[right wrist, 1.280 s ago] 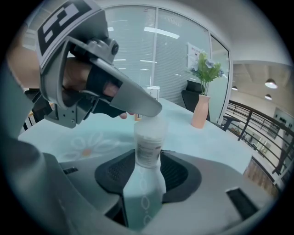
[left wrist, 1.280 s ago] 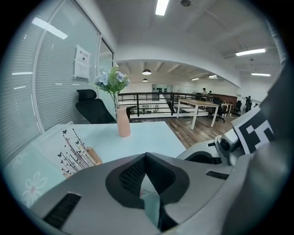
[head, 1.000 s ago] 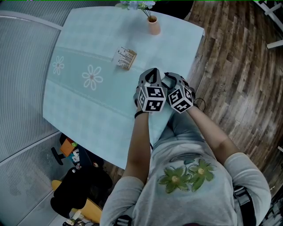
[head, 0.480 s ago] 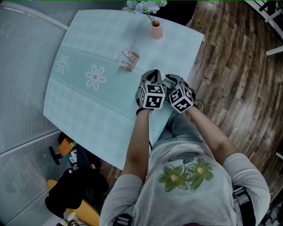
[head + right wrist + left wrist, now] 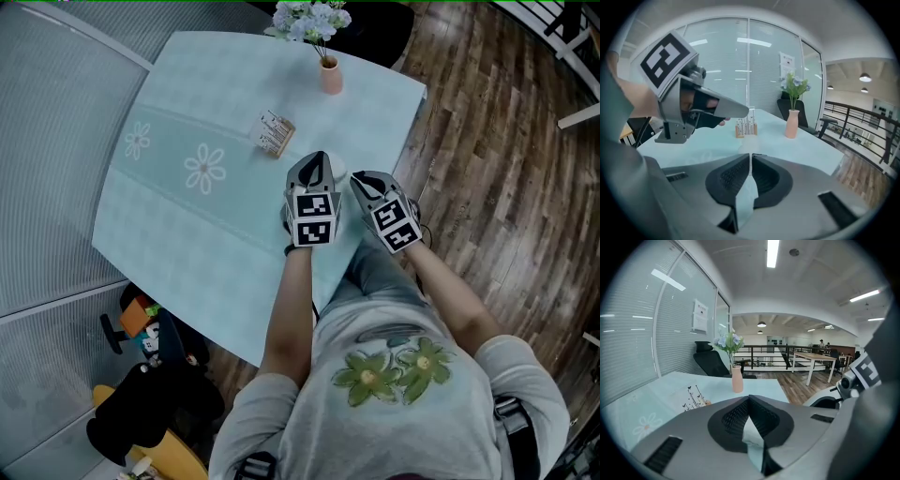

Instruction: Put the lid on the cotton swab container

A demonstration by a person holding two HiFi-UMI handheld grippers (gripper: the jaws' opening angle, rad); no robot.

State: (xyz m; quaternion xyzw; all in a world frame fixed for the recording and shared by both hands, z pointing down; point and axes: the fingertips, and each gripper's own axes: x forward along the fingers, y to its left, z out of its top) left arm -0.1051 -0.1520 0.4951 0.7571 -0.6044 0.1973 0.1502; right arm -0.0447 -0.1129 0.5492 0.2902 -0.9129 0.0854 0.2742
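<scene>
The cotton swab container (image 5: 274,134) is a small clear box on a wooden base. It stands on the pale blue table (image 5: 187,225), beyond both grippers, and also shows in the gripper views (image 5: 696,397) (image 5: 746,127). My left gripper (image 5: 317,161) hovers over the table's right part, shut and empty (image 5: 749,397). My right gripper (image 5: 362,180) is beside it, a short gap away; its jaws are closing with nothing between them (image 5: 750,154). A small pale thing (image 5: 339,172) lies on the table between the two tips; I cannot tell what it is.
A pink vase (image 5: 330,75) with pale flowers stands near the table's far edge. The table's right edge (image 5: 412,131) borders a wooden floor. A glass wall runs along the left. A dark bag (image 5: 155,412) lies on the floor below the near edge.
The two grippers stood pressed side by side; now the right one has drawn off to the right and a gap shows between them. The container has stayed put.
</scene>
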